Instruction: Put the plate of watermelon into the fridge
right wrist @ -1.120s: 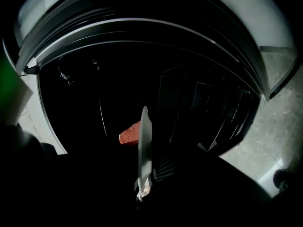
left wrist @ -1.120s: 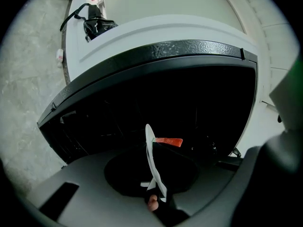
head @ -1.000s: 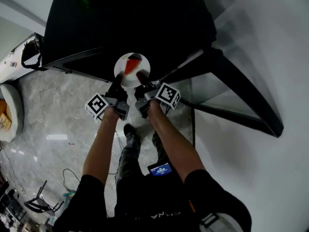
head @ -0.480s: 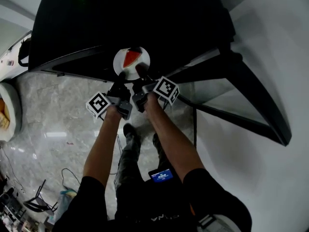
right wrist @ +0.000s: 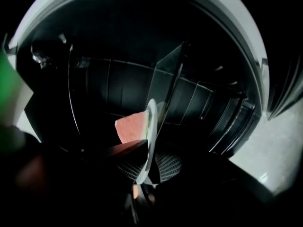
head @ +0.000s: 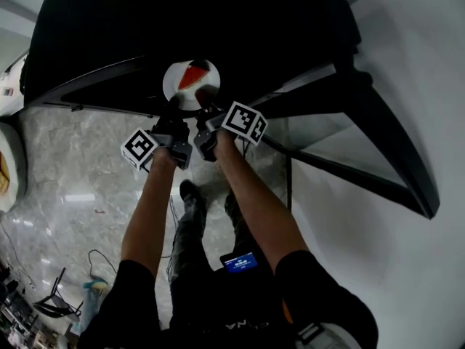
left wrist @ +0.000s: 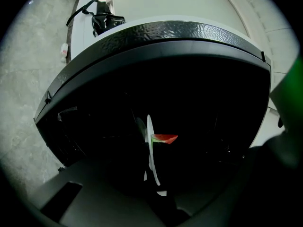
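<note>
Shows the plate [head: 190, 86] carried deeper into the dark fridge [head: 218, 20] mouth than a second ago, watermelon wedge [head: 196, 75] on top, rind end inward. Hangs just inside the threshold, seemingly not yet on any shelf, though hard to tell in the gloom. Lies straight ahead of both grippers, rim edge-on between each pair of jaws. Pinched at the near-left rim by the left gripper [head: 173, 110] and at the near-right rim by the right gripper [head: 205, 97], both closed tight, equally near. Reached forward on two bare forearms, side by side, almost parallel.

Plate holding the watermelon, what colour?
White. The plate shows best in the head view, bright against the dark fridge interior.
</note>
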Available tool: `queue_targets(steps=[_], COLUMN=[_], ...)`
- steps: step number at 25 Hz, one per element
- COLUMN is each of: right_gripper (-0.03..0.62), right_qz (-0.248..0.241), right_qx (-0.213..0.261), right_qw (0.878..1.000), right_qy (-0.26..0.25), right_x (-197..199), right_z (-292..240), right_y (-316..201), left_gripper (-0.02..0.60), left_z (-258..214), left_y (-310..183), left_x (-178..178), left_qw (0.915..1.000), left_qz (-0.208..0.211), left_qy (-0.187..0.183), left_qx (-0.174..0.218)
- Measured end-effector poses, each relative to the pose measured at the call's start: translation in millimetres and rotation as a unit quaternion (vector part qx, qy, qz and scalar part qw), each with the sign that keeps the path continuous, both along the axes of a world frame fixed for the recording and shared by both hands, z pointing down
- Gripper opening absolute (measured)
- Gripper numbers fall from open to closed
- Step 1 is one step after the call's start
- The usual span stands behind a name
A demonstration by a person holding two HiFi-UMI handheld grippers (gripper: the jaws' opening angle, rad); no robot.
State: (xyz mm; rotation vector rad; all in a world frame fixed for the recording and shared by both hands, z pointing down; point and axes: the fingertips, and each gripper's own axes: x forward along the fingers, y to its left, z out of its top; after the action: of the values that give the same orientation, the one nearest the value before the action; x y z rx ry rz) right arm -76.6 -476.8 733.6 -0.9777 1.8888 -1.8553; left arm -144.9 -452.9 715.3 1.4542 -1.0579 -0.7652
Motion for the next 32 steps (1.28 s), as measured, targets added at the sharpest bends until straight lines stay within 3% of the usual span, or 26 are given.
queue_targets(steps=[7, 13, 18, 24, 28, 32], right_gripper=[0.064, 0.083, 0.083, 0.074, 0.067, 0.063], right_qz=[-0.051, -0.083, -0.098, -0.108, -0.096, -0.082], right_qx=[0.023, 0.033, 0.03, 0.067, 0.075, 0.072], right_qw=[0.997, 0.992, 0.99, 0.982, 0.983, 0.983], right_qy=[0.048, 0.092, 0.094, 0.139, 0.14, 0.148], right_x=[-3, 1, -1, -11, -10, -7], right_z=[-3, -4, -5, -9, -14, -15], right_y=[5, 15, 20, 24, 17, 8], left_gripper=[0.028, 0.026, 0.026, 0.028, 0.028, 0.049], left_z=[0, 6, 7, 0, -4, -6], left_y=[-8, -10, -17, -27, -31, -30], left_x=[-6, -14, -16, -15, -13, -5], left_qw=[0.9997, 0.9984, 0.9982, 0.9987, 0.9982, 0.9892], left_qz=[-0.026, -0.051, -0.053, -0.048, -0.01, 0.053], left_qy=[0.0, 0.008, 0.012, -0.001, -0.058, -0.136], left_qx=[0.0, -0.022, -0.027, -0.014, -0.007, -0.015])
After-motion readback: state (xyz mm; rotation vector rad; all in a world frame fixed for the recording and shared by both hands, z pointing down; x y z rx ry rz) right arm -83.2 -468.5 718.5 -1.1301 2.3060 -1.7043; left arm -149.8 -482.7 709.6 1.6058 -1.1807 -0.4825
